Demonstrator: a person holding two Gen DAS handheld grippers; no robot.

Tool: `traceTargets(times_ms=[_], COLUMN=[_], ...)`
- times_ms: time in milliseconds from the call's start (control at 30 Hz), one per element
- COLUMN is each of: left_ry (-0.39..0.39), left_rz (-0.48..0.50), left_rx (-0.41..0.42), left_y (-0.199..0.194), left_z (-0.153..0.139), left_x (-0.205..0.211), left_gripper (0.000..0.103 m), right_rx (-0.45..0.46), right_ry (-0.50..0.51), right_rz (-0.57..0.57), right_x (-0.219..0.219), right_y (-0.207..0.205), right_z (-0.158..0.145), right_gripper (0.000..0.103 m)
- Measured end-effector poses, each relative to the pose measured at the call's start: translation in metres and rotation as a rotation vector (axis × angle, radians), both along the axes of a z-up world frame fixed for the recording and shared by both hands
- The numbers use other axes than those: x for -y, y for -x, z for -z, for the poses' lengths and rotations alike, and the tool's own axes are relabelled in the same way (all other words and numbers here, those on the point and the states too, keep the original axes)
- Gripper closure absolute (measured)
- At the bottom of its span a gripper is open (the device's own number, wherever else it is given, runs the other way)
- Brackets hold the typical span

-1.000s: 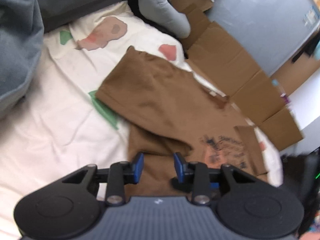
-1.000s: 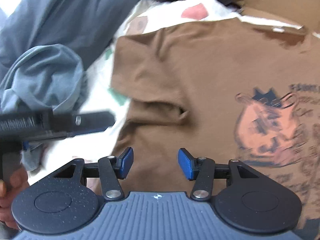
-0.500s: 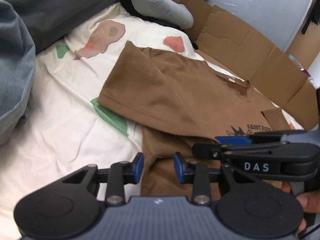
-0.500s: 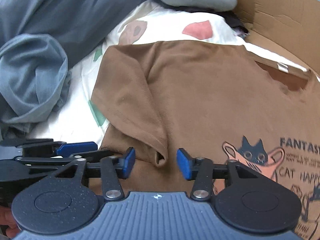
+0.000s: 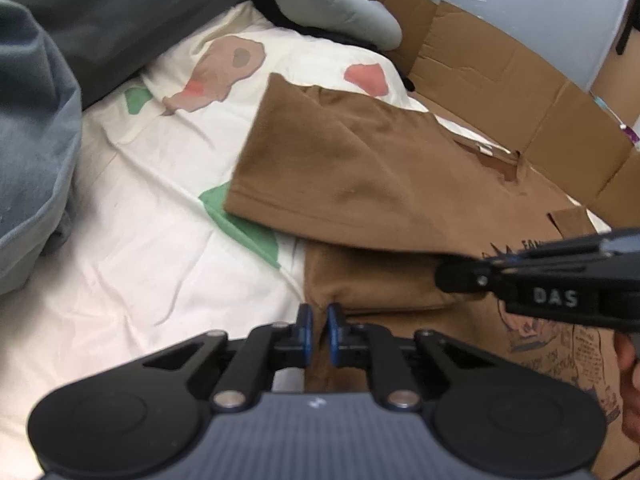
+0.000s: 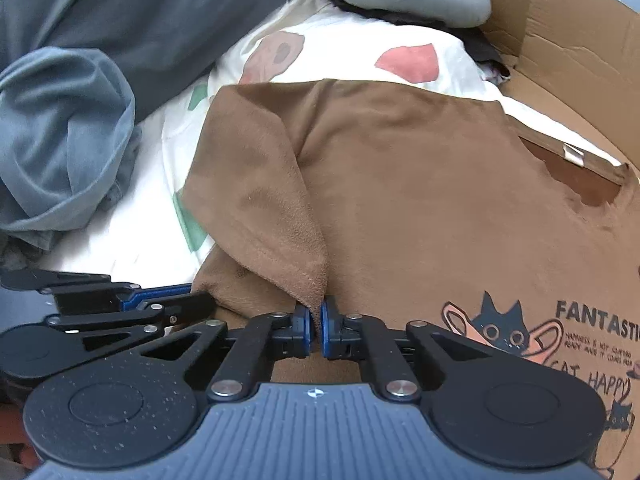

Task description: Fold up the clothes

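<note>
A brown T-shirt point(image 5: 360, 168) point(image 6: 420, 180) with a cat print lies flat on the white patterned bedsheet point(image 5: 132, 232), its left sleeve point(image 6: 256, 200) spread out. My left gripper point(image 5: 318, 320) is closing its jaws on the shirt's side edge just below the sleeve, with brown cloth pinched between the blue pads. My right gripper point(image 6: 316, 320) is closing on the sleeve's lower corner, which stands up between its pads. Each gripper shows in the other's view: the right gripper point(image 5: 460, 276) to the right, the left gripper point(image 6: 168, 300) to the left.
Grey-blue clothes point(image 6: 60, 140) point(image 5: 32, 120) are heaped at the left of the bed. A dark grey blanket point(image 6: 160, 8) and a pale grey soft item point(image 5: 340, 4) lie at the back. Flattened cardboard point(image 5: 500, 92) point(image 6: 568, 60) runs along the right side.
Both grippers went from open to closed on the shirt: the left on the side edge, the right on the sleeve corner. The right gripper came in close beside the left.
</note>
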State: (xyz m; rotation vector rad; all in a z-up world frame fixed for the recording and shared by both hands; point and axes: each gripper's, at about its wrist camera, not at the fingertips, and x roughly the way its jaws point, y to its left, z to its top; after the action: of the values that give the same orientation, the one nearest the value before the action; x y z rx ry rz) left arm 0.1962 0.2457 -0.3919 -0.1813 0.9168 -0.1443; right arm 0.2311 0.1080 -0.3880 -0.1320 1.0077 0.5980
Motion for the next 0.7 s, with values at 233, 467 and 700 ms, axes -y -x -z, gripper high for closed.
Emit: traceTargets(times_ms=[233, 467, 700], left_ry=[0.009, 0.029, 0.06], left_rz=[-0.053, -0.076, -0.14], left_rx=[-0.015, -0.031, -0.031], left_y=[0.001, 0.003, 0.009], left_z=[0.003, 0.0, -0.015], left_x=[-0.007, -0.016, -0.035], left_gripper=[0.096, 0.097, 0.095], right_rx=[-0.074, -0.153, -0.127], right_ry=[-0.057, -0.058, -0.092], right_rz=[0.109, 0.169, 0.165], right_x=[0.019, 0.032, 0.037], right_y=[0.012, 0.021, 0.023], right_z=[-0.004, 0.02, 0.013], right_gripper=[0.102, 0.103, 0.102])
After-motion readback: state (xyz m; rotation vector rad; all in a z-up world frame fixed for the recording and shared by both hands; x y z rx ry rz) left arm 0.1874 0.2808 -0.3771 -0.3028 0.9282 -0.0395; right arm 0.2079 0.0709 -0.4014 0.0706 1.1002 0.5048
